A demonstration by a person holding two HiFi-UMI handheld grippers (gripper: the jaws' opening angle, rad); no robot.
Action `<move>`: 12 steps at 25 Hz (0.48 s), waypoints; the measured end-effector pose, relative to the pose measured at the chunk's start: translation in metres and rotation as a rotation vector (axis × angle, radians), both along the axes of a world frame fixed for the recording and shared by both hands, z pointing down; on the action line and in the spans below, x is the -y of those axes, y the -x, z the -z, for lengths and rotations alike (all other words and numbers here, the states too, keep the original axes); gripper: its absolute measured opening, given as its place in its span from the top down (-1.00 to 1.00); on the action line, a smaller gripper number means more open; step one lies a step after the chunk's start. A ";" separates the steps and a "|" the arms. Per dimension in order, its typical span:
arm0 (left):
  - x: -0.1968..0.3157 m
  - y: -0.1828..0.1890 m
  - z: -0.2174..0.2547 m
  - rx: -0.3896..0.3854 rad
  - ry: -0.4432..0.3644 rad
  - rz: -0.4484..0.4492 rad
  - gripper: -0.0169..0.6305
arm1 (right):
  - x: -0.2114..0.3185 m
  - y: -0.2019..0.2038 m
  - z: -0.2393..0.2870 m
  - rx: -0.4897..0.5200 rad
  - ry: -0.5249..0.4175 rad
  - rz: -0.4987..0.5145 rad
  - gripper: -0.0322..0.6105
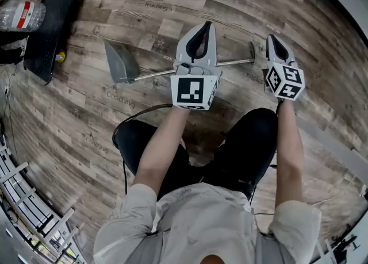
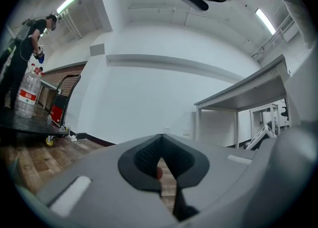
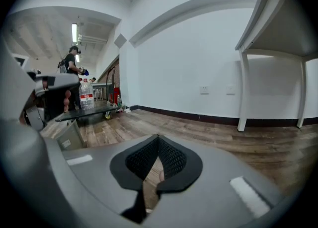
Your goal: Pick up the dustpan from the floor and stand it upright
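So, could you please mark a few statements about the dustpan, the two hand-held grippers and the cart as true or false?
1. The dustpan lies on the wooden floor. True.
2. The left hand-held gripper grips the dustpan. False: its jaws are shut on nothing.
3. The right hand-held gripper is wide open. False: its jaws are together.
4. A water bottle sits on the black cart. True.

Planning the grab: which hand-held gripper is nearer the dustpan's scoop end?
Left. The left hand-held gripper sits over the middle of the handle, partway toward the scoop. The right hand-held gripper is past the handle's far tip, farthest from the scoop.
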State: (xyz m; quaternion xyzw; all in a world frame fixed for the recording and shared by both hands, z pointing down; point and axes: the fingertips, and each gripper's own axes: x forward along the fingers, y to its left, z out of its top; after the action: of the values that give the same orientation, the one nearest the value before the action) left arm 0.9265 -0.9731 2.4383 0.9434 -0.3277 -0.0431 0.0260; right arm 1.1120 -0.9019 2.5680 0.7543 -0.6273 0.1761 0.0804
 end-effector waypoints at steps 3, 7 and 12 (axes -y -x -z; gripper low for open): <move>0.002 -0.032 -0.031 0.008 -0.001 0.008 0.89 | 0.006 -0.040 -0.078 0.034 0.102 0.003 0.88; 0.020 -0.087 -0.069 0.021 -0.023 0.016 0.89 | 0.025 -0.097 -0.174 0.078 0.218 0.007 0.88; 0.067 -0.138 -0.144 0.029 -0.021 0.025 0.89 | 0.069 -0.155 -0.294 0.119 0.314 -0.008 0.82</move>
State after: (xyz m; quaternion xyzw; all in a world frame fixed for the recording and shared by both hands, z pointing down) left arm 1.0642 -1.0404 2.5822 0.9399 -0.3395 -0.0334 0.0110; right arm 1.2667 -0.9714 2.8621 0.7234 -0.5926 0.3165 0.1592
